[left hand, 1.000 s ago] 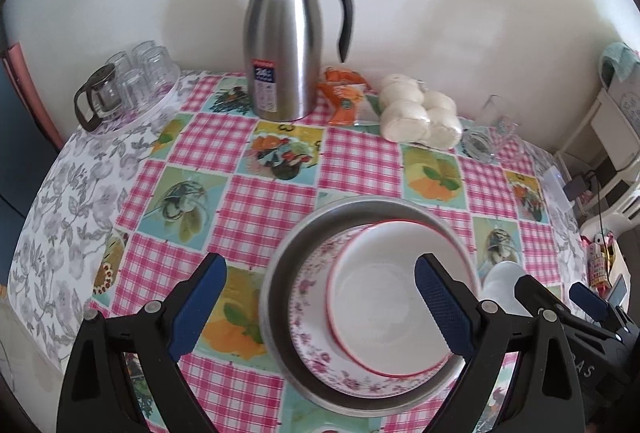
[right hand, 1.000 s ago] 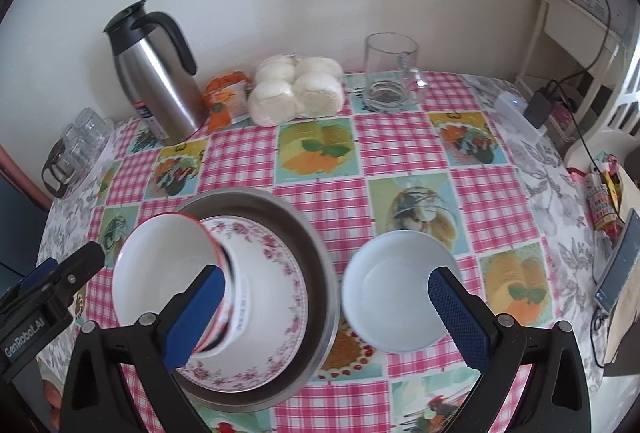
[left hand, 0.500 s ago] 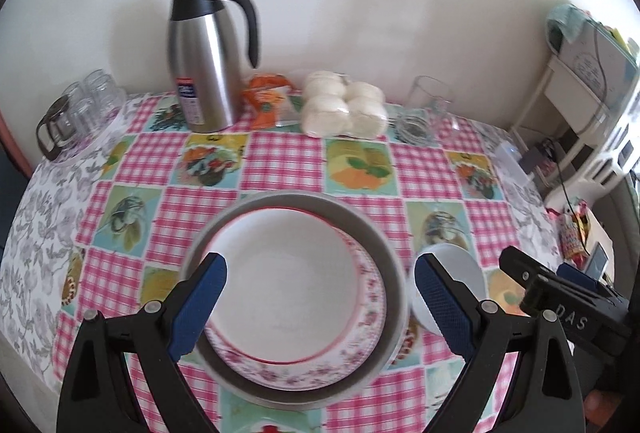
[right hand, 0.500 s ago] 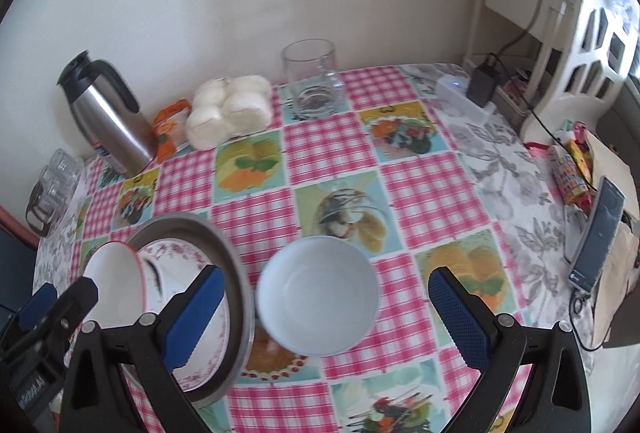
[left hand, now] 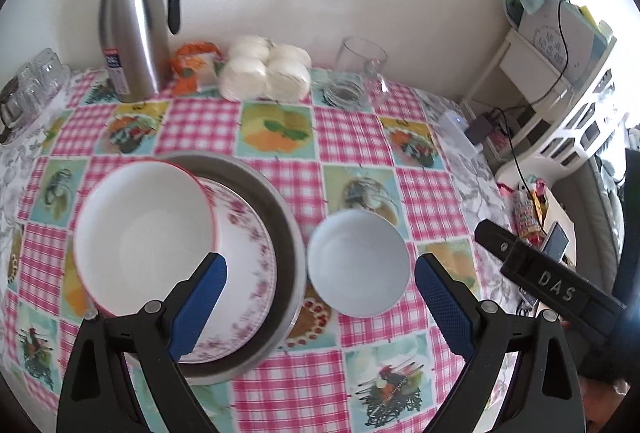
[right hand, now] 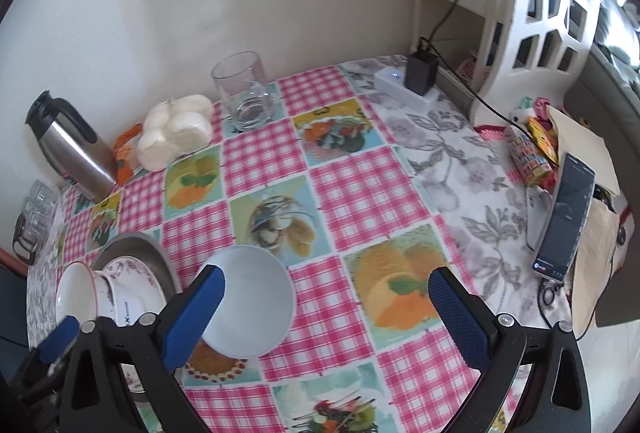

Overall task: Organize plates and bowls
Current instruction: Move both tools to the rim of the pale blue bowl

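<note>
Two tools hang spread and empty over the bench: the left tool (left hand: pixel 320 297) above the stack, the right tool (right hand: pixel 326 309) beside it. A red-rimmed bowl (left hand: pixel 144 237) leans at 9 o'clock on a floral plate (left hand: pixel 248 245) inside a metal pan (left hand: pixel 288 233), likely for nesting. The white bowl (left hand: pixel 358 263) waits at 3 o'clock.

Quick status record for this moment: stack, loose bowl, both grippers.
stack: red-rimmed bowl on floral plate in metal pan
loose bowl: white bowl on tablecloth, right of the pan
left gripper: open, empty
right gripper: open, empty, left finger over the white bowl
</note>
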Demonstrator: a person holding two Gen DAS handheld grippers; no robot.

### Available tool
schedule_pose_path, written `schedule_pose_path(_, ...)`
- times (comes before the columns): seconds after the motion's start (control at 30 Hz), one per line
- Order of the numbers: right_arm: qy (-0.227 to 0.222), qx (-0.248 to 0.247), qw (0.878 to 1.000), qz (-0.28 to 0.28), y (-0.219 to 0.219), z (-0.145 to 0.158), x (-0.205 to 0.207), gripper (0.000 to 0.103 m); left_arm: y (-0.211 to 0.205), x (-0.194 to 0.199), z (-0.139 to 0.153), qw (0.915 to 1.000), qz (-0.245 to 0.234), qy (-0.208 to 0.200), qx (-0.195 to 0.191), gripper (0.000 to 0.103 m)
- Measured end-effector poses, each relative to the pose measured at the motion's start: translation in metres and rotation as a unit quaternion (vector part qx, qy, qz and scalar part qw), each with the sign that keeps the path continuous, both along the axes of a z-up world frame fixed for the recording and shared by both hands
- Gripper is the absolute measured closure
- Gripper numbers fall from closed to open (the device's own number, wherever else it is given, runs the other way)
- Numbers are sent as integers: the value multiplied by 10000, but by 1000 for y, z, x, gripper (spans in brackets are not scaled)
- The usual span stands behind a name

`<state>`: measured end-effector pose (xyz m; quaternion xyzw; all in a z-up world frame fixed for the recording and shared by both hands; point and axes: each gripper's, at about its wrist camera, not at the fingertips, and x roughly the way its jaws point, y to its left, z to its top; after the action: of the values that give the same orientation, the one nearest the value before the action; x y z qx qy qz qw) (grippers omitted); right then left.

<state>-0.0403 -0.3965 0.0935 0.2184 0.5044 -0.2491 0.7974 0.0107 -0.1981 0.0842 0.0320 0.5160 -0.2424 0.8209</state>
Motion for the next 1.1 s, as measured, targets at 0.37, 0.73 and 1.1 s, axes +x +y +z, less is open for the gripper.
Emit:
schedule_pose_path(0.37, 130, 142, 9995, -235, -18, -18, -8, 0, -25, -9, -39, 9977, -68, 657, -121, 8)
schedule_pose_path(0.73, 257, 456, 9982, -277, -15, -54, -1, 0, -17, -4, -69, 9898, 442, 1305, -353, 20)
schedule_pose_path(1.1, 349, 800, 9962, -82, -2, -81, 11, 11, -9, -3, -89, 9801, 876, 1713, -480, 40)
